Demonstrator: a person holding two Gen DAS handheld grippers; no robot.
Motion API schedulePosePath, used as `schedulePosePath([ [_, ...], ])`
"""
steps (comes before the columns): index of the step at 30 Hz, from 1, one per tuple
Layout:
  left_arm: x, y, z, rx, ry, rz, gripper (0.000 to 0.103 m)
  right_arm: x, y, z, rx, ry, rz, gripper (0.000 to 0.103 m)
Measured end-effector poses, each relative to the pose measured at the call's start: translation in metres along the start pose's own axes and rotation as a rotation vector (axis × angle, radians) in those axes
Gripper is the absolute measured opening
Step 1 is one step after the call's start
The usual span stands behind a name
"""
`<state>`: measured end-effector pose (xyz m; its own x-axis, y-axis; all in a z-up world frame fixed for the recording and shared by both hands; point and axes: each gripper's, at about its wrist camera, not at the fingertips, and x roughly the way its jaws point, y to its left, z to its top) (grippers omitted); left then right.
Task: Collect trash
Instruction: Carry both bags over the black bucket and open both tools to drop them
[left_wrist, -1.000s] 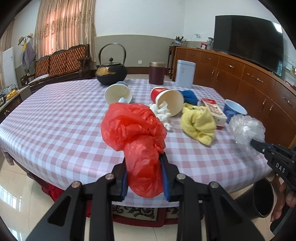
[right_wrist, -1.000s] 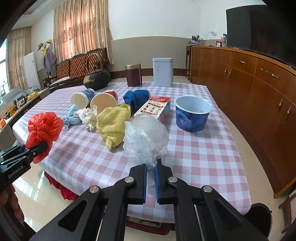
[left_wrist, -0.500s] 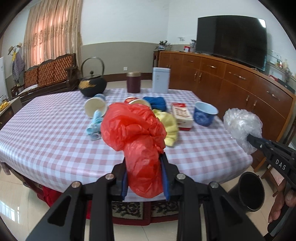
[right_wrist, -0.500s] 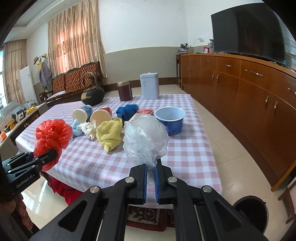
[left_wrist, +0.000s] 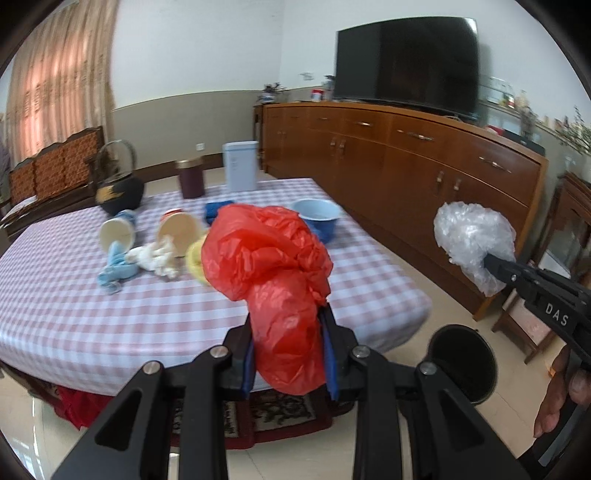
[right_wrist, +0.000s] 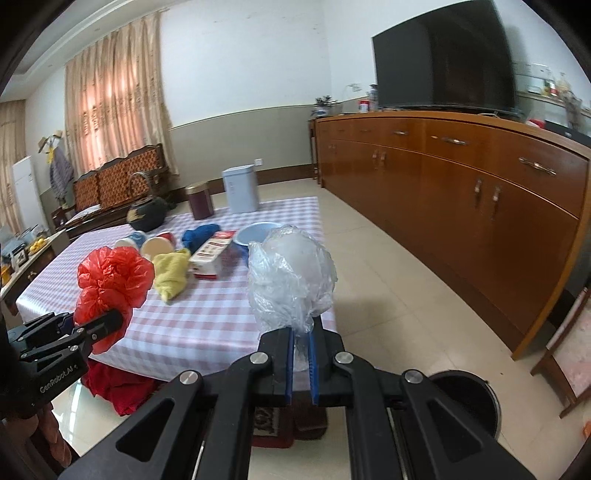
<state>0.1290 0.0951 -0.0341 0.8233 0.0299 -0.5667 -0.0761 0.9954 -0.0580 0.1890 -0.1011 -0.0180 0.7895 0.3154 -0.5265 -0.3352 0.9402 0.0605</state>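
Left wrist view: nearest the lens, the left gripper (left_wrist: 288, 354) has its jaws pinching a crumpled red plastic bag (left_wrist: 273, 280), held in the air in front of the worktop (left_wrist: 110, 325) edge. To the right, the right gripper (left_wrist: 491, 264) pinches a crumpled clear plastic bag (left_wrist: 472, 240) above the floor, with a hand (left_wrist: 561, 391) on its handle and a black bin (left_wrist: 461, 365) standing on the floor below. Right wrist view shows that gripper's jaws (right_wrist: 300, 345) pressed nearly together on the clear bag's neck (right_wrist: 291, 280). Farther off, on the checked cloth, lie a yellow cloth (right_wrist: 171, 275), a small carton (right_wrist: 212, 258), two tipped paper cups (left_wrist: 181, 234), white tissue (left_wrist: 155, 258), a blue bowl (left_wrist: 317, 218) and a dark kettle (left_wrist: 120, 190). Beyond stand a wooden sideboard (left_wrist: 406, 162) and a television (left_wrist: 406, 62).
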Motion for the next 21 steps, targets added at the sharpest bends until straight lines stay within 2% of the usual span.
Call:
schedulePosePath([
  [21,0.021,-0.138,0.004,0.186,0.032,-0.237,0.03,-0.062,-0.129,-0.033,0.15,0.004,-0.221,0.007],
])
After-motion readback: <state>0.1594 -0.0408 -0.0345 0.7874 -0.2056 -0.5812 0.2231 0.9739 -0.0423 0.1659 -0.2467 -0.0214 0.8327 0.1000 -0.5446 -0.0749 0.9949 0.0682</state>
